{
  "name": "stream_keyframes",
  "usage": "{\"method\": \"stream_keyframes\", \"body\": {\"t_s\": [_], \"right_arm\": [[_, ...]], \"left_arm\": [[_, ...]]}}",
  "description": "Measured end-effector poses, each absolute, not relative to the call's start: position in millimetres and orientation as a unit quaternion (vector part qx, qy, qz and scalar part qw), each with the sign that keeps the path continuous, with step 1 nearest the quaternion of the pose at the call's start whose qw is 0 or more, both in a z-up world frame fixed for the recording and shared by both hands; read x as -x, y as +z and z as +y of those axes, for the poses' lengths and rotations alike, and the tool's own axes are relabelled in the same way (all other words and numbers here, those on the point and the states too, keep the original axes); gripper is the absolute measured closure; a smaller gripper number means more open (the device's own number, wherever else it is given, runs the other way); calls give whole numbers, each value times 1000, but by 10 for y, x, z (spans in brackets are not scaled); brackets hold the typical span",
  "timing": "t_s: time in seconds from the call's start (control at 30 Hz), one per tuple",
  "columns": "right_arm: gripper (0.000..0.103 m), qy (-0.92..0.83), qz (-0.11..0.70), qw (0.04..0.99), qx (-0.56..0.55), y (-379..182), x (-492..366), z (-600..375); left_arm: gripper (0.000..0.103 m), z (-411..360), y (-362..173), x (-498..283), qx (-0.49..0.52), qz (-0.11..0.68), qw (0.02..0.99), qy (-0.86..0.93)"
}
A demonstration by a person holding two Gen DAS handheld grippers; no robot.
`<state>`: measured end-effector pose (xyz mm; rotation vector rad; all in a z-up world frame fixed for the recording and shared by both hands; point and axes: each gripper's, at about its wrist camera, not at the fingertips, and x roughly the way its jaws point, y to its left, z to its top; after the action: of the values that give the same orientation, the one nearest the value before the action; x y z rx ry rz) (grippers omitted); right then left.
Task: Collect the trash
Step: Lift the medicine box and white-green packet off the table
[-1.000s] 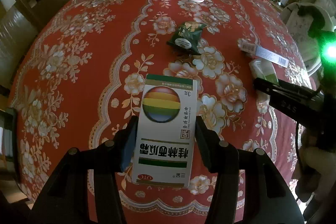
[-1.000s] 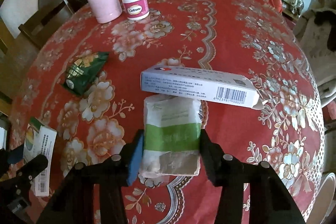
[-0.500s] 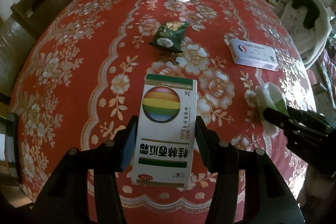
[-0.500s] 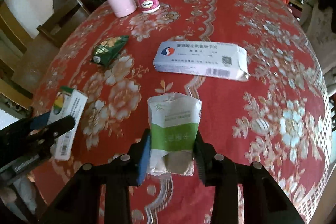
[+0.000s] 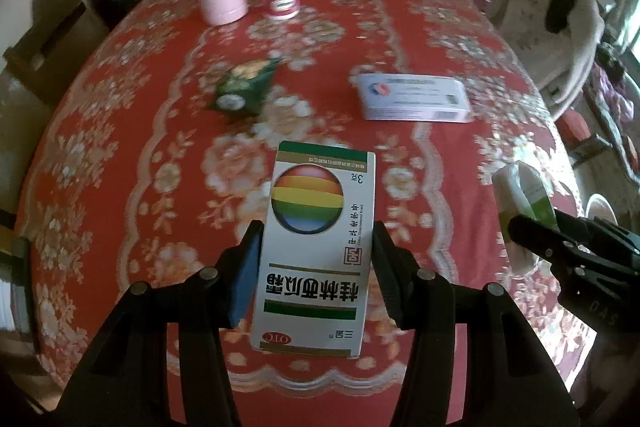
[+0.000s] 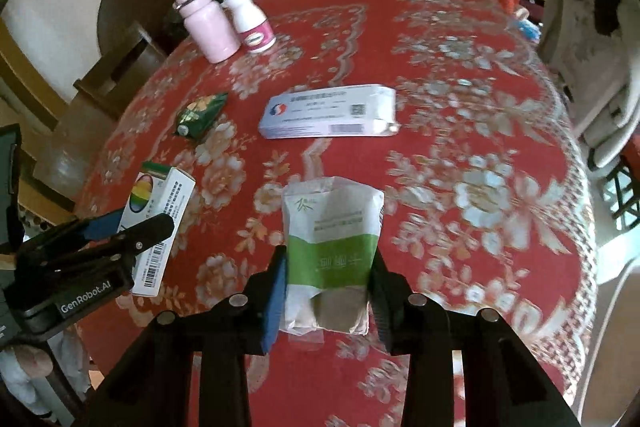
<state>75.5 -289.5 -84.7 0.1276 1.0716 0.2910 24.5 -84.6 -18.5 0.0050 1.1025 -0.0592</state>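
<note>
I have both pickups made: my left gripper [image 5: 314, 267] has its fingers clamped on the white medicine box [image 5: 320, 247], my right gripper [image 6: 326, 287] on the green-and-white packet [image 6: 330, 255], both held clear above the red worktop [image 5: 132, 155]. I judge this the carry-off step; next, a bin, none in view, with the long white box [image 6: 328, 117] and green wrapper [image 6: 200, 113] left lying.

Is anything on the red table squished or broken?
Yes, a bit. The dark green snack wrapper lies crumpled on the tablecloth, and the long white medicine box has its right end flap sticking open. The pink bottle and white pill bottle stand upright and look fine.
</note>
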Motion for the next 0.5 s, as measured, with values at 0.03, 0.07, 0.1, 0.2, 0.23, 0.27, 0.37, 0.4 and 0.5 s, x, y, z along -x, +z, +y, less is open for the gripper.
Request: {"method": "stream_keyframes", "body": {"t_s": [0.03,0.07,0.1,0.2,0.23,0.27,0.37,0.4,0.5], "right_arm": [[67,134,507,849,-63,-834,-726,-2956],[67,130,506,850,-65,-818,-696,-3012],[67,125,504,852,-67,-802,-665,-3078],[67,109,498,857,-77,-758,-571,-3298],[67,104,497,858,-80,-742,-542,-3370],[67,99,496,859,-83,-730,-516,-3443],[67,80,491,863,-91,-686,-418,-3670],[67,73,489,864,-95,-672,-381,-3753],[67,53,484,867,-105,-635,-279,-3991]], "left_arm": [[52,-896,-176,-240,-4,523,852,-31],[52,-963,-163,-237,-6,522,852,-36],[52,-1045,-149,-231,-9,520,853,-41],[52,-1268,-113,-203,-19,516,855,-57],[52,-1327,-104,-197,-22,515,855,-61],[52,-1410,-92,-185,-26,513,855,-67],[52,-1669,-50,-154,-38,509,856,-87],[52,-1774,-32,-146,-43,507,856,-95],[52,-2009,2,-121,-53,502,856,-115]]}}
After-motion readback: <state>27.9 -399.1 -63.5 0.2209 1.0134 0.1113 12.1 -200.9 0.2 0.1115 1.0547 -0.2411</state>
